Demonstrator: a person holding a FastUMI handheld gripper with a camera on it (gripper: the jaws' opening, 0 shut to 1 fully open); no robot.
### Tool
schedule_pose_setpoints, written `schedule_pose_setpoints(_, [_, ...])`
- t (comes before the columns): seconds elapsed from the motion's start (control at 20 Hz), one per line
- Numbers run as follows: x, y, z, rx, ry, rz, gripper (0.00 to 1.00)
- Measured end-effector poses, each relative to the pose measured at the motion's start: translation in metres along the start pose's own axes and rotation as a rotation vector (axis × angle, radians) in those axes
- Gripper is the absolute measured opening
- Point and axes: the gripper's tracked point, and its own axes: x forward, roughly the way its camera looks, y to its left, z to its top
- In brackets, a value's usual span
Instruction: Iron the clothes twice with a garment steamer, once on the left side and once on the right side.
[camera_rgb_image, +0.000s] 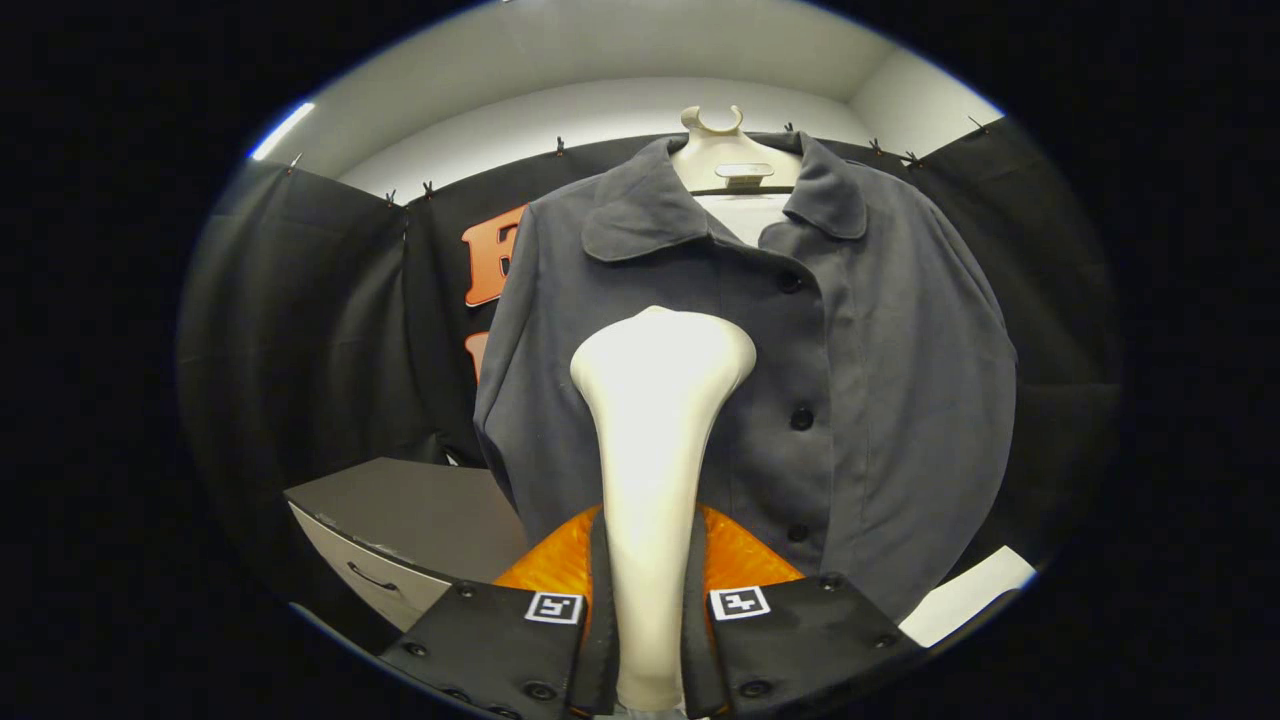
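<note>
Gripper (648, 640) clamps the white garment steamer (655, 420) at frame centre, both fingers pressing its handle, head raised against the dark buttoned jacket (880, 380).

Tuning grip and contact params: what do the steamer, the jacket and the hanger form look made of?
Garment steamer, held in the gripper with both fingers pressing its handle: likely moulded plastic, cream, smooth, soft sheen.
Jacket: woven cloth, grey, matte, soft folds; dark buttons look plastic.
Hanger form: probably plastic, cream, smooth.
</note>
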Motion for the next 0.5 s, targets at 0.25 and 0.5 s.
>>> schedule_pose_setpoints(0.25, [-0.001, -0.004, -0.021, -0.011, 0.026, 0.024, 0.32])
schedule_pose_setpoints(0.5, [-0.001, -0.010, -0.052, -0.019, 0.062, 0.033, 0.32])
